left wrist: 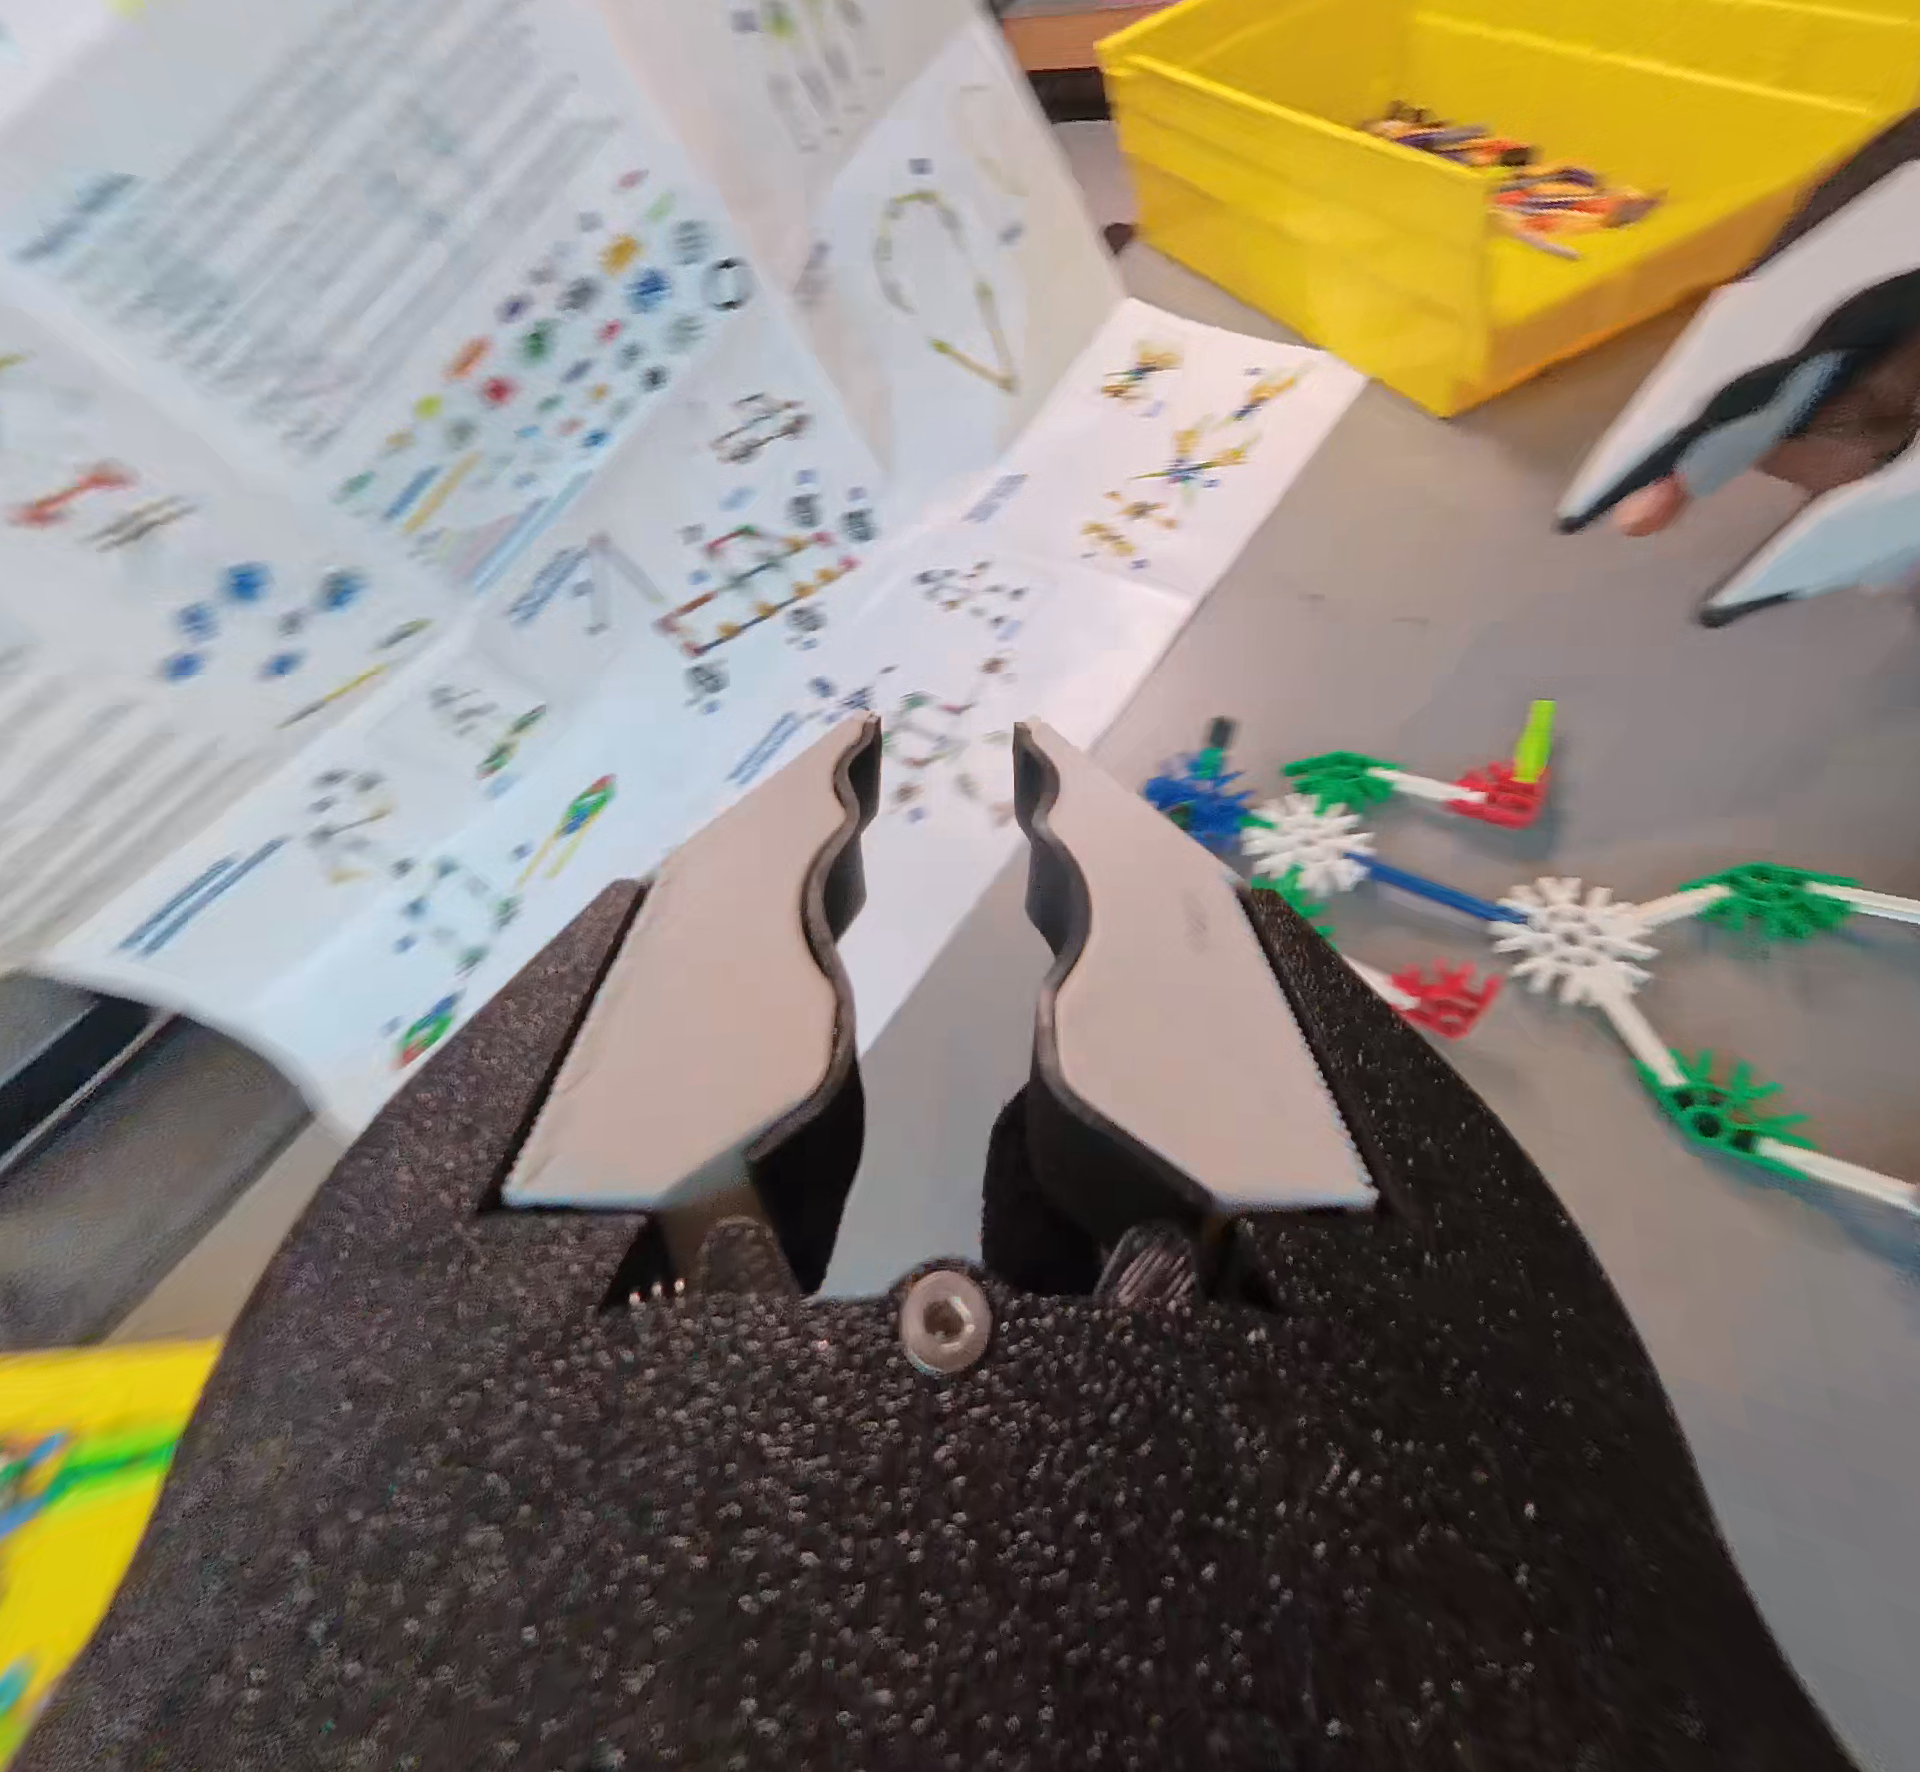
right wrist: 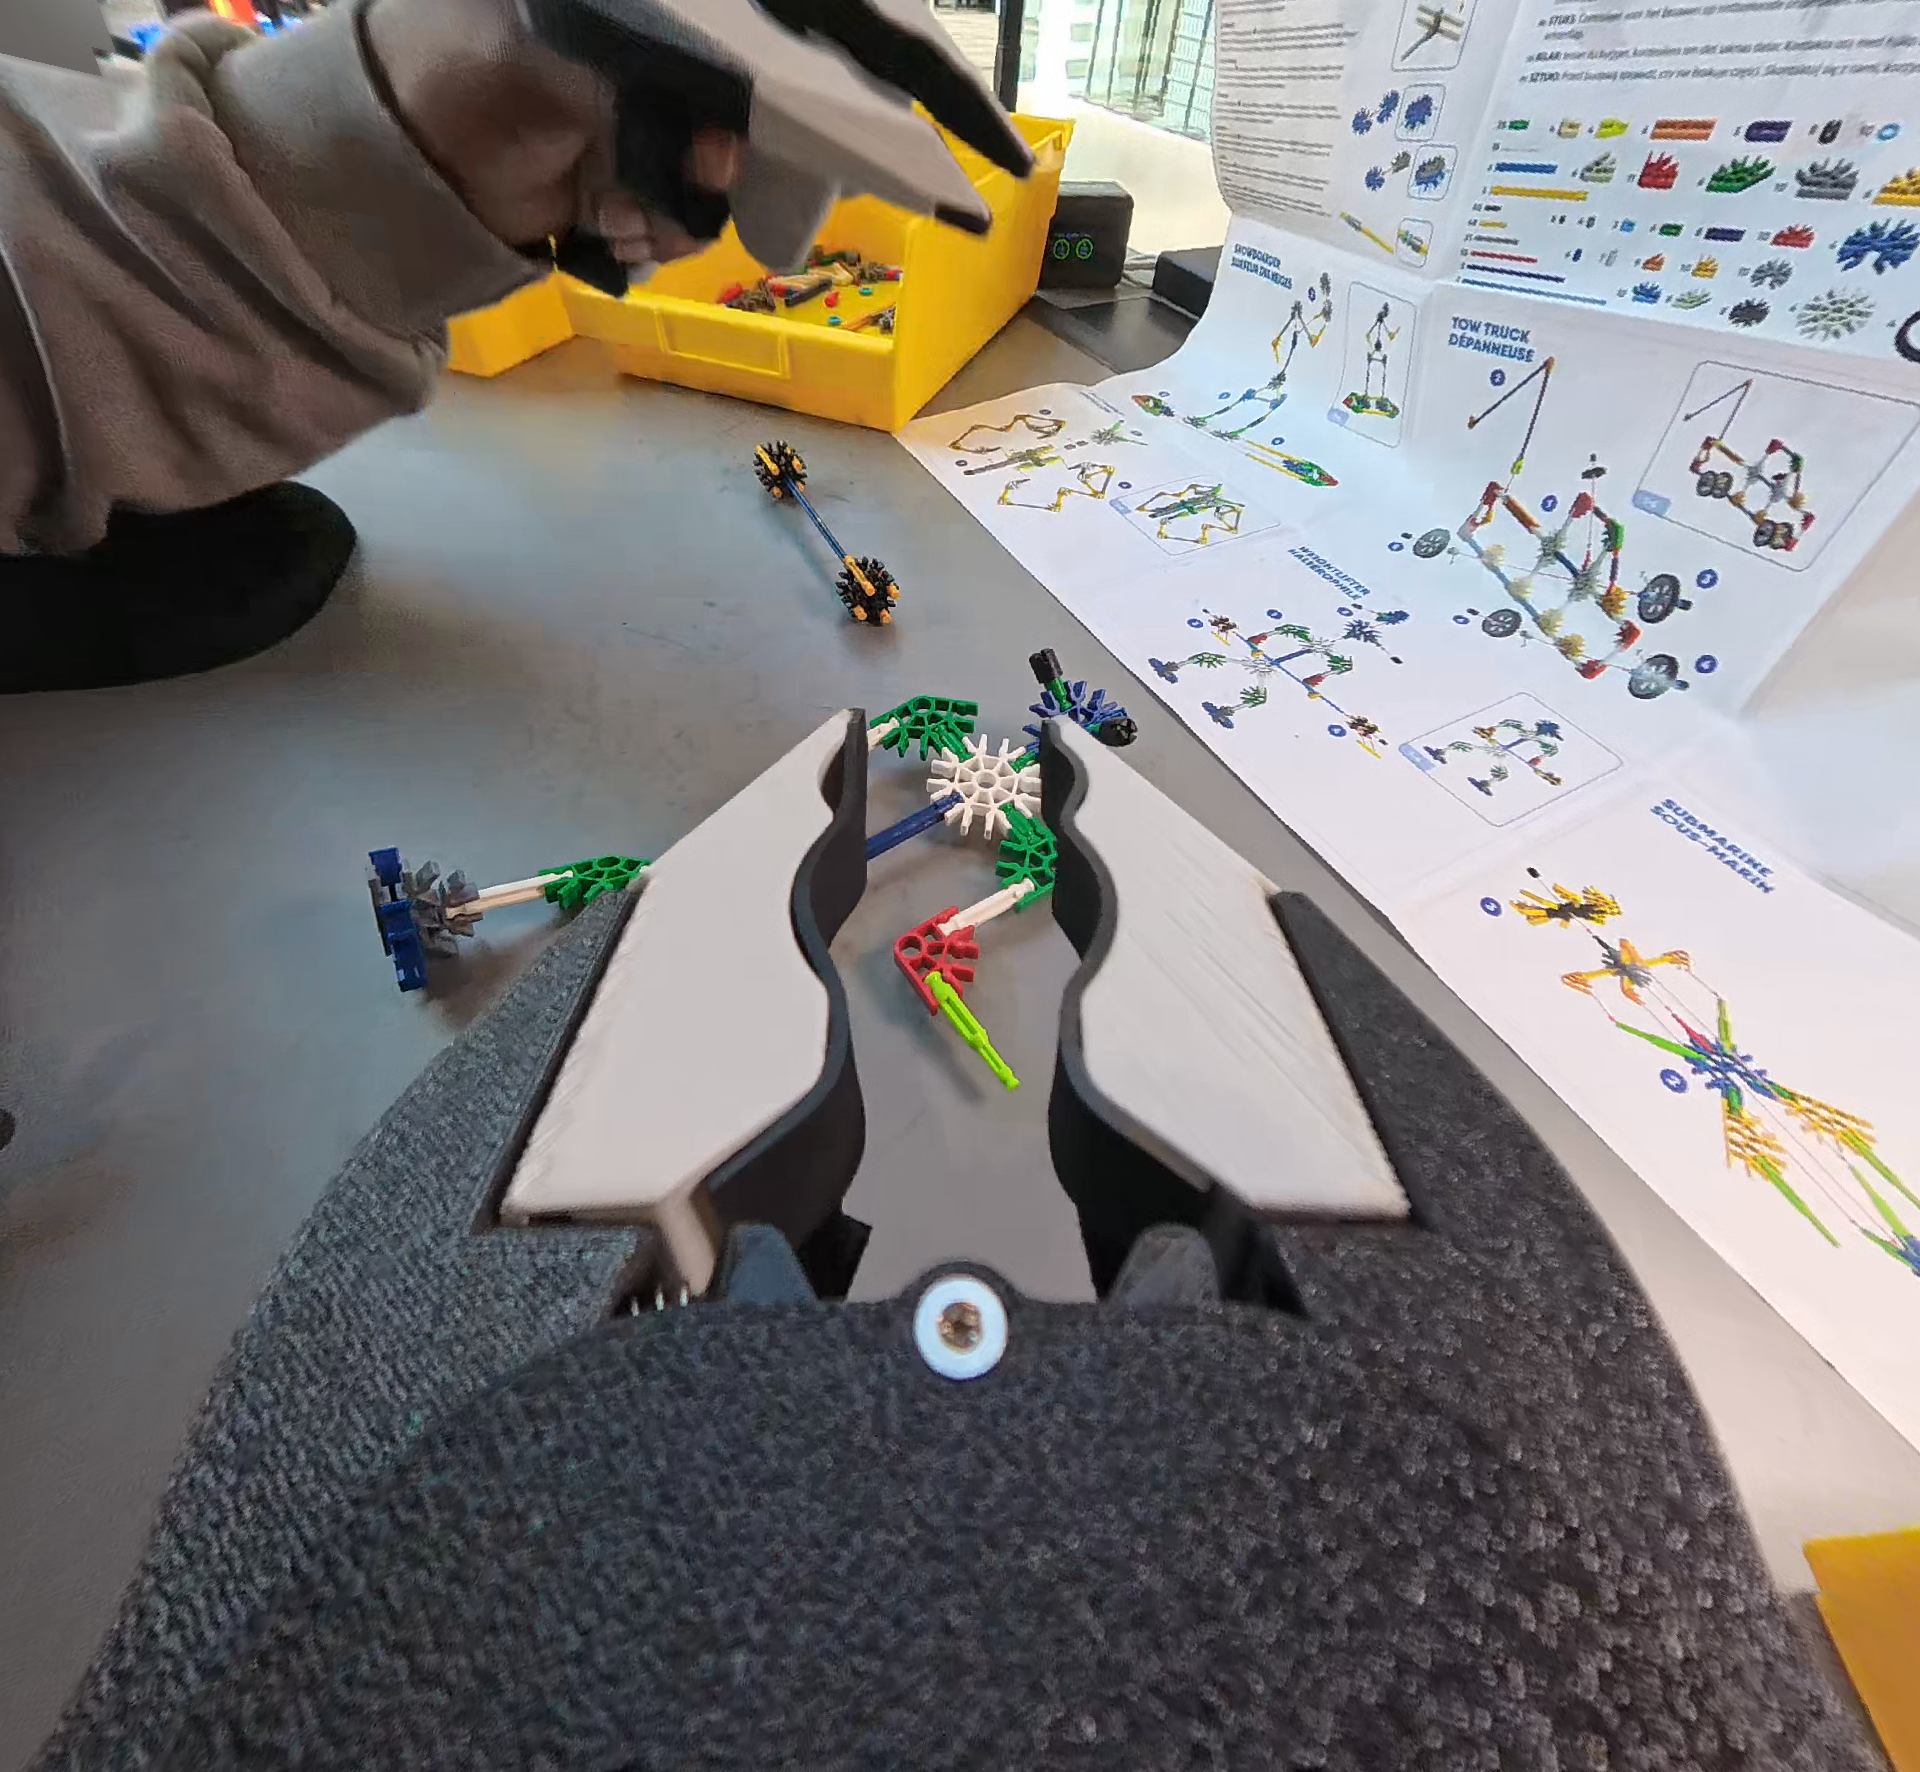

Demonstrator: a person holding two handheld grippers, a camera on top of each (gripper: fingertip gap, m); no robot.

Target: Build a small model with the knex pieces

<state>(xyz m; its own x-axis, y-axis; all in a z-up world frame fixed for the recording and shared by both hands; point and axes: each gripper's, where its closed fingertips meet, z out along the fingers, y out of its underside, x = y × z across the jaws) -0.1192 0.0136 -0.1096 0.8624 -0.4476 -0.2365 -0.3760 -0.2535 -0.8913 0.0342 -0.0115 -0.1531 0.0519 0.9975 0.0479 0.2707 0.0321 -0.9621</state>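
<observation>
Jaws on both tools are standing spread and holding nothing; you are carrying your left gripper (left wrist: 945, 735) raised in the air, aiming toward the instruction sheet (left wrist: 582, 496), which is lying partly on the grey table (left wrist: 1455, 642) and partly propped upright behind it, so its diagrams are facing you while you are working; your right gripper (right wrist: 951, 725) is hovering low over the rod-and-connector model (right wrist: 982, 782), its white snowflake hub sitting in line between the fingertips, though I cannot tell whether anything is touching; the model is lying flat just beside the sheet's edge, probably so it is staying close to the diagram; a short blue rod with black end pieces (right wrist: 828, 533) is resting apart, nearer the yellow bin (right wrist: 831, 361), which is holding loose parts within reach.
</observation>
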